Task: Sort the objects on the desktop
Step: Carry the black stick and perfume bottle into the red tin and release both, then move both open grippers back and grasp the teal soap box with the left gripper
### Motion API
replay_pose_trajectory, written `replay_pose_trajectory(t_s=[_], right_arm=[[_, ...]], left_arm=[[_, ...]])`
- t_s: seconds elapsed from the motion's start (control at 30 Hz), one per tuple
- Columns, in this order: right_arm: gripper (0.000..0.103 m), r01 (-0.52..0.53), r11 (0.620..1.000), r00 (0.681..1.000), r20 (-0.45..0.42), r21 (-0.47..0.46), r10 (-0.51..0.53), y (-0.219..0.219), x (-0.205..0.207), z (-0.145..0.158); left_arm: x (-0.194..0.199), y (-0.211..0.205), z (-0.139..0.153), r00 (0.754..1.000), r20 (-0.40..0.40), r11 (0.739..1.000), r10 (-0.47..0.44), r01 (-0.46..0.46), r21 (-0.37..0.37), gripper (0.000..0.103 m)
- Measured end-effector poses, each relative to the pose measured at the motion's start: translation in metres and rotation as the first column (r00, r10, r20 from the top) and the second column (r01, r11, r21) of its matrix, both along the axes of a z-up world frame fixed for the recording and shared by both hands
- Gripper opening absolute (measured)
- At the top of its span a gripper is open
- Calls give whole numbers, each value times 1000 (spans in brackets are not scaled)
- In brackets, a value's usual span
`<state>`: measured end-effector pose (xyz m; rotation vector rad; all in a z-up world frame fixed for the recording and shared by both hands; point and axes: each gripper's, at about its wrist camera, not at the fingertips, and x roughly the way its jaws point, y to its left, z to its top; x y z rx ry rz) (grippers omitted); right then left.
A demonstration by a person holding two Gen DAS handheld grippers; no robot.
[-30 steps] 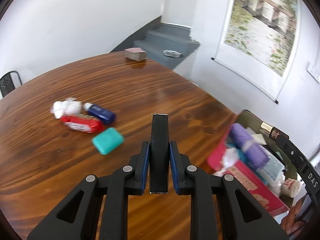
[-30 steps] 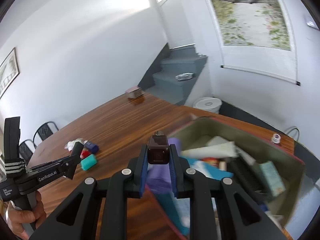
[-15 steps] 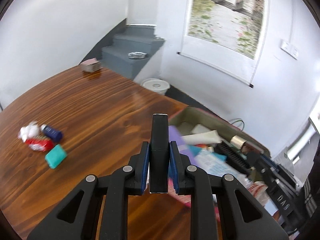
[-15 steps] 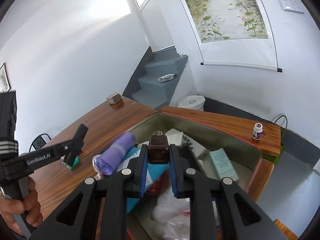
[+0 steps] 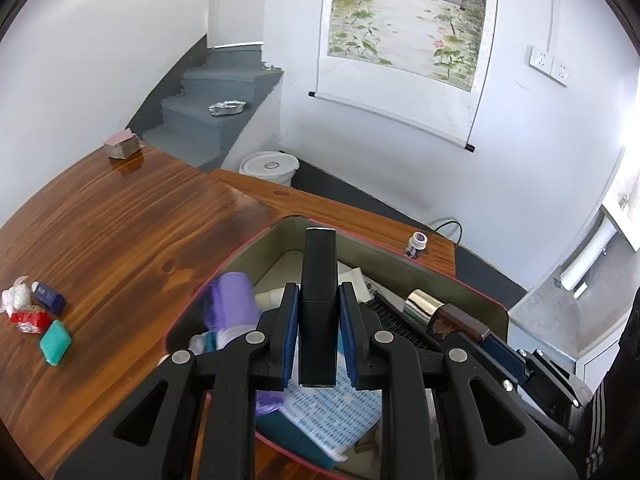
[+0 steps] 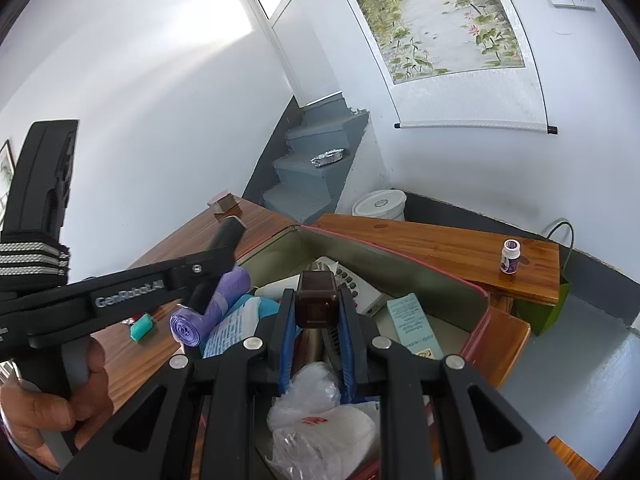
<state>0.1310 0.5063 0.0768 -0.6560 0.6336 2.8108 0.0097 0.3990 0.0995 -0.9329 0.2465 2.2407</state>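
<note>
My left gripper (image 5: 319, 312) is shut on a flat black stick-shaped case (image 5: 319, 276) and holds it above the olive bin with a red rim (image 5: 256, 240). My right gripper (image 6: 318, 308) is shut on a dark brown bottle with a square cap (image 6: 317, 306), also above the bin (image 6: 476, 292); that bottle and its gold collar show in the left wrist view (image 5: 444, 314). The bin holds a purple bag roll (image 5: 234, 300), a printed packet (image 5: 332, 416), a calculator (image 6: 352, 284), a teal box (image 6: 414, 326) and a plastic bag (image 6: 320, 420).
On the wooden table to the left lie a teal soap case (image 5: 55, 342), a red wrapper (image 5: 30, 320), a blue tube (image 5: 50, 298) and white wadding (image 5: 16, 296). A small brown box (image 5: 122, 146) sits far back. A white-capped purple bottle (image 6: 510, 255) stands on the side board.
Both grippers have swung right, from over the table to over the bin, each still holding its object. The loose items on the table have slid to the left of the view.
</note>
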Motion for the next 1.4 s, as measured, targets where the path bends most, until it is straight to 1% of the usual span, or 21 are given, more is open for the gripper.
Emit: replay_pose_trajectory(t_s=[0.13,0.17,0.2,0.23,0.27,0.3,0.33,0.37,0.6,0.73,1.0,1.27,1.4], right_arm=[[23,7,1000,1000,3,-8,-7,1,-1,-3],[25,8,1000,1000,8,-19,-8,2,-2,-4],[26,8,999,1000,10,-31,-7,3,-2,-5],[31,10,999,1000,11,-38,-9,4,-2,-6],[38,13,999,1000,12,-40,-13,4,-2,-6],[43,18,999,1000,11,-42,-17,4,-2,-6],[52,21,999,1000,7,-41,-21,3,-1,-5],[56,24,999,1000,4,-36,-24,2,-1,-4],[56,5,1000,1000,-1,-6,-5,-14,-3,1],[66,-1,1000,1000,-5,7,1,-23,-2,3],[67,-51,998,999,6,43,51,-53,-15,7],[72,-126,988,992,15,90,126,-94,-34,13],[74,-178,977,984,19,118,177,-118,-47,16]], left_arm=[[0,5,-1,999,23,1000,-28,28,0,24],[2,5,-1,999,21,1000,-30,30,0,32],[3,4,-1,999,15,1000,-29,29,2,44],[4,2,1,1000,1,1000,-20,20,4,51],[4,0,2,1000,-11,1000,-11,11,7,61],[4,-2,3,1000,-25,1000,1,-1,10,63],[4,-6,6,999,-38,1000,16,-15,13,63],[3,-8,7,999,-42,1000,23,-23,15,63],[-5,-29,7,996,-34,996,86,-85,17,63],[-10,-46,4,992,-35,993,121,-120,16,63],[-27,-91,3,978,-14,978,206,-205,45,63],[-56,-153,-6,947,4,946,320,-320,48,63],[-73,-192,-15,917,10,917,398,-398,20,63]])
